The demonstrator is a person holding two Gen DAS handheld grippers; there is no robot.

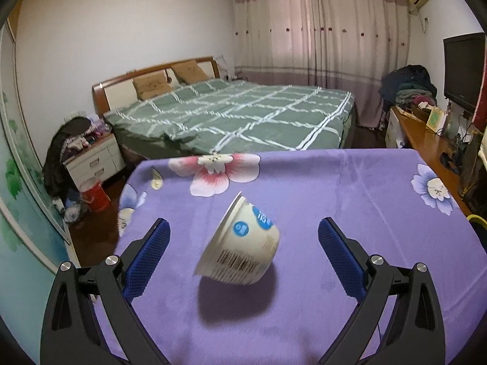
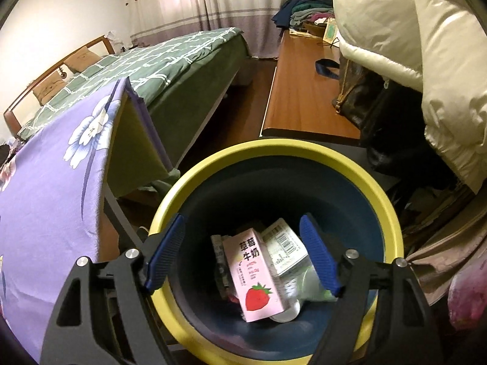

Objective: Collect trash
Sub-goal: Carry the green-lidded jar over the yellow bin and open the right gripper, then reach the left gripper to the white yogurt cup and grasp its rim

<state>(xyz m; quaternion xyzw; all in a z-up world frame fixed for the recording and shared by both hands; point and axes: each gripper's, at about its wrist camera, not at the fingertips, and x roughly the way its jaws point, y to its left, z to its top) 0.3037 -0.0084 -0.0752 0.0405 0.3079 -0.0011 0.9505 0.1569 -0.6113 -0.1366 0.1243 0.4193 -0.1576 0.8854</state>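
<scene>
Left tool (image 1: 243,243) spread around the tipped paper cup (image 1: 240,245); an off-centre pinch could roll it off the desk (image 1: 350,200); right tool (image 2: 242,257) spread above the bin (image 2: 274,155).

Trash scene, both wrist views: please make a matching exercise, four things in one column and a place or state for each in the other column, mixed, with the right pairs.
Things:
1. paper cup
2. pink strawberry milk carton
3. left gripper
4. bin rim

Places or states:
A. yellow
B. lying inside the bin
C. tipped on its side on the purple cloth
D. open, one finger on each side of the cup

Pairs: 1-C, 2-B, 3-D, 4-A
</scene>
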